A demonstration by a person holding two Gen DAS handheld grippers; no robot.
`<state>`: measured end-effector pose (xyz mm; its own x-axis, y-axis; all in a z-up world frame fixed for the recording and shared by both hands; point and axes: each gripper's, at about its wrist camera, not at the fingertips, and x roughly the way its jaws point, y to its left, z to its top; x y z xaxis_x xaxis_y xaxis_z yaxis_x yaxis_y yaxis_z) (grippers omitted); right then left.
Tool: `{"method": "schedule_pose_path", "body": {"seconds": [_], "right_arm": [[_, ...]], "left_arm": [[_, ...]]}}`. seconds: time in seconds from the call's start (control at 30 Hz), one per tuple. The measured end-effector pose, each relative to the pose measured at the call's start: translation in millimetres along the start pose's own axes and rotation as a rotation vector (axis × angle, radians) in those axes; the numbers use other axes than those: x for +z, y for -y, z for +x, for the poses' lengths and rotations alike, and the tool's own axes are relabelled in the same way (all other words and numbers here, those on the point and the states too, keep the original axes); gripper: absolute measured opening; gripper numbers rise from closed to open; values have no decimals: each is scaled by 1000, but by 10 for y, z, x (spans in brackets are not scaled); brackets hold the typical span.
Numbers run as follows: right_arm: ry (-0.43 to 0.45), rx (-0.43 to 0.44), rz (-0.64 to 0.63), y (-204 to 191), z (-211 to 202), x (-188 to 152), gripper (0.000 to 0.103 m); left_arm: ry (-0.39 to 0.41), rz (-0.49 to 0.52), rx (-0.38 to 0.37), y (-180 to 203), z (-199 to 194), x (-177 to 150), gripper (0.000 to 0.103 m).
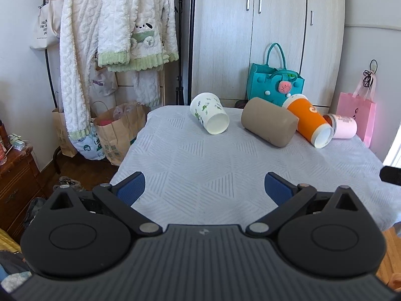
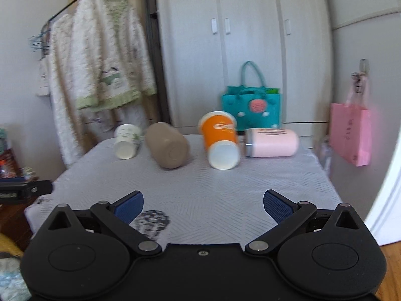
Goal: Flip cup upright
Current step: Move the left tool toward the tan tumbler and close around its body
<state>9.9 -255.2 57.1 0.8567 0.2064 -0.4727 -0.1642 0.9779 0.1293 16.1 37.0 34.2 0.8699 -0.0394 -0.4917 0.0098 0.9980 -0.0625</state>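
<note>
Several cups lie on their sides at the far end of a table with a pale patterned cloth point(image 1: 200, 165): a white cup with green print point(image 1: 209, 116) point(image 2: 126, 141), a tan cup point(image 1: 269, 125) point(image 2: 166, 145), an orange cup point(image 1: 309, 123) point(image 2: 220, 139) and a pink cup point(image 1: 343, 126) point(image 2: 272, 143). My left gripper point(image 1: 204, 188) is open and empty, near the table's front edge. My right gripper point(image 2: 203, 207) is open and empty, well short of the cups.
A teal bag point(image 1: 274, 82) stands behind the cups against a wardrobe point(image 1: 250, 37). A pink bag point(image 1: 357, 115) hangs at the right. White robes on a rack point(image 1: 112, 37) and paper bags point(image 1: 117, 130) are at the left. A wooden cabinet point(image 1: 15, 188) is at the near left.
</note>
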Motion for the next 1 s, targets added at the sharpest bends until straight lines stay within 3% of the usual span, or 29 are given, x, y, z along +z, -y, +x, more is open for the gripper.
{"method": "schedule_pose_path", "body": {"seconds": [0.13,0.2,0.37,0.7,1.0], "right_arm": [[-43,155,-35,-7,25,258,103],[-23,225,-55,-27,61,375,103],[-65,305,-130,-150,288,652,103],[-209,378,-233,-280,903,943,103],[-235,367,-322,-397,1428,1002,103]], "left_arm": [[-22,-21,-40,-97,101,230,103],[-37,-41,-67,-153,168,353,103],[-83,-86,-140,-241,397,636,103],[-91,-29,-206,-60,886,879,103],[-186,-125,-321,34,1496,857,103]]}}
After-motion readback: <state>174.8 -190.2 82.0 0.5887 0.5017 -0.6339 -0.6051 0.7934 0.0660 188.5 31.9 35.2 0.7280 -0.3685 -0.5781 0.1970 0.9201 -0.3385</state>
